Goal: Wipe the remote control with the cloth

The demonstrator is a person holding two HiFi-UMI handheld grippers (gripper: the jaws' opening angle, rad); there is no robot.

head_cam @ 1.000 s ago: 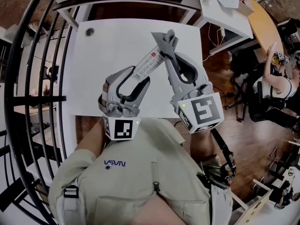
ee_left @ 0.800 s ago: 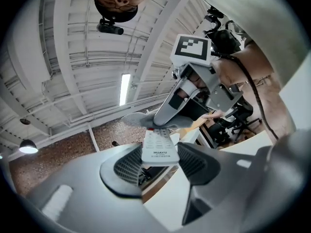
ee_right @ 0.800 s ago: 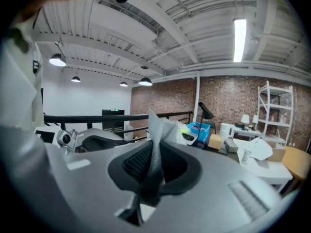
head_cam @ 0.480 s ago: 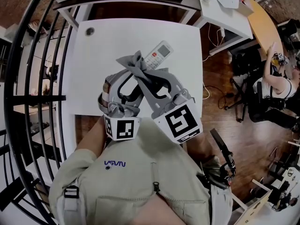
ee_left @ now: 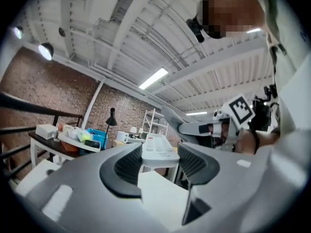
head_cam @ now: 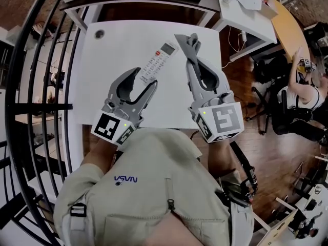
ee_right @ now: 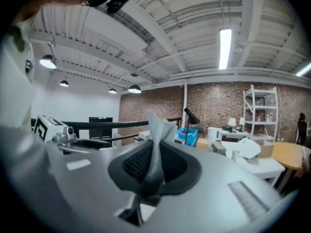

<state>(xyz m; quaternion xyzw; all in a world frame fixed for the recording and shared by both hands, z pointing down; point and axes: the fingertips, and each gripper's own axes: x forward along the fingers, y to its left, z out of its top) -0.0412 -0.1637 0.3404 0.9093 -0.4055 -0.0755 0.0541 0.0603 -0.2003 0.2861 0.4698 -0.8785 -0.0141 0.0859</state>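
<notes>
The white remote control (head_cam: 157,60) is held above the white table (head_cam: 110,55), its button side up in the head view. My left gripper (head_cam: 144,79) is shut on its near end; in the left gripper view the remote (ee_left: 156,152) sits between the two dark pads. My right gripper (head_cam: 190,49) is shut on a grey cloth (head_cam: 189,40), just right of the remote's far end and apart from it. The cloth (ee_right: 155,152) stands pinched upright between the pads in the right gripper view.
A small dark round thing (head_cam: 98,34) lies at the table's far left corner. A black railing (head_cam: 31,101) runs along the left. More tables (head_cam: 241,9) stand beyond, and a seated person (head_cam: 302,94) is at the right.
The right gripper with the cloth, which lay across the remote by the left gripper half a second ago, has swung back out to the right. The left gripper has rolled, turning the remote.
</notes>
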